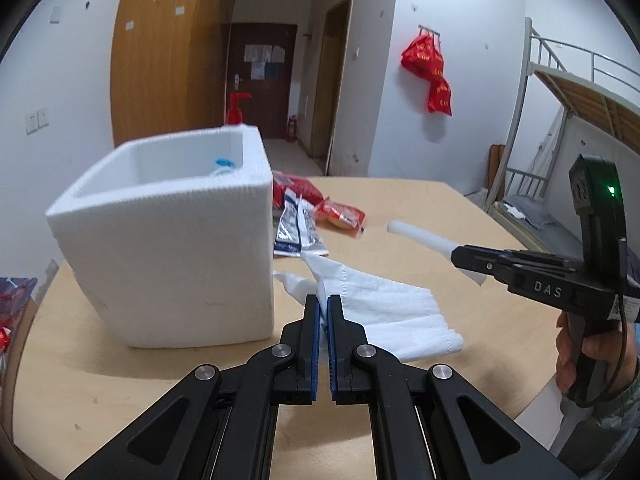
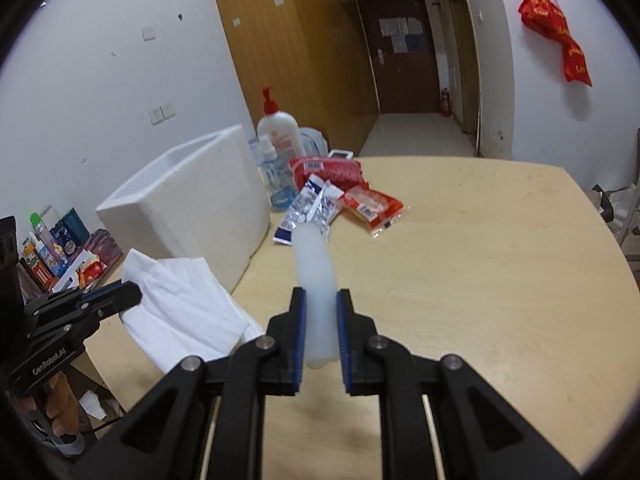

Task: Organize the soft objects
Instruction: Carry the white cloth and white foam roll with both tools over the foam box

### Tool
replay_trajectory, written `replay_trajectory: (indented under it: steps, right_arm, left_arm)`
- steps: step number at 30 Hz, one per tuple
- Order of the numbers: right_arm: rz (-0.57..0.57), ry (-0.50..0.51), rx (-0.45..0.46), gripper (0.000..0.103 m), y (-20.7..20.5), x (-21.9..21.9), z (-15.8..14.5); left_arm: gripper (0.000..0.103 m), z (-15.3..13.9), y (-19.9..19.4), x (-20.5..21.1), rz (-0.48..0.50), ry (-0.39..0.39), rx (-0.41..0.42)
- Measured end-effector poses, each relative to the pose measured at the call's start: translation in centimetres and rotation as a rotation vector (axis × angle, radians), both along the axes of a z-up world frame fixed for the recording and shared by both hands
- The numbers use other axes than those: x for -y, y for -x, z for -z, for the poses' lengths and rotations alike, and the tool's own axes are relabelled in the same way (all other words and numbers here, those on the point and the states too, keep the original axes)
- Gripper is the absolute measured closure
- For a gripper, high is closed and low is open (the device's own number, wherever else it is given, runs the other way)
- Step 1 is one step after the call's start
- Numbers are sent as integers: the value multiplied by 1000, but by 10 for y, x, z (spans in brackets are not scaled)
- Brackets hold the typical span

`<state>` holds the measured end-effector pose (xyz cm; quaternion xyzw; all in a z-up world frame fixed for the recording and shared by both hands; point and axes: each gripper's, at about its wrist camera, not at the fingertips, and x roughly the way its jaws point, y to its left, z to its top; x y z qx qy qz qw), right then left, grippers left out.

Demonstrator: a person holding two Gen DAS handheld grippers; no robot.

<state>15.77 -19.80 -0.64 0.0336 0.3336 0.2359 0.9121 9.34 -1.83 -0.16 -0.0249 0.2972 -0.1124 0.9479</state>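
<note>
Left tool [image 1: 323, 304] pinches white cloth [image 1: 384, 312], right tool [image 2: 321, 300] grips perhaps-foam tube [image 2: 314, 276] — over beige table [image 2: 480, 240].

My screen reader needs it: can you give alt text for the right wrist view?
The right claw is shut on a pale soft tube held above a wooden table. To the left, the left claw pinches a white cloth beside a white foam box, with snack packets behind.

Soft, even indoor light falls from overhead. The white foam box [image 1: 168, 240] looks blurred, throwing a faint shadow on the bench [image 1: 400, 208]. Fisheye bending and dark vignetting frame both views.
</note>
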Motion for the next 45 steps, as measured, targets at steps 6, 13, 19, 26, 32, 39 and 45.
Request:
replay_trajectory:
  steps: [6, 13, 19, 26, 32, 39, 45]
  right_arm:
    - [16, -31, 60, 85, 26, 12, -17]
    - [21, -57, 126, 85, 55, 18, -35]
    - [24, -66, 171, 85, 74, 18, -44]
    - [33, -63, 214, 85, 98, 16, -50]
    - [31, -67, 237, 85, 112, 15, -51]
    - [24, -67, 258, 85, 126, 12, -53]
    - [11, -62, 264, 85, 129, 9, -53]
  left_arm:
    - [99, -24, 23, 4, -10, 2, 77]
    - [99, -46, 48, 1, -41, 8, 158]
    - [99, -57, 72, -1, -64, -5, 227]
    - [99, -63, 88, -2, -86, -12, 257]
    - [99, -63, 101, -4, -100, -21, 268]
    - [99, -64, 114, -8, -137, -35, 281]
    - [99, -65, 122, -8, -145, -36, 282]
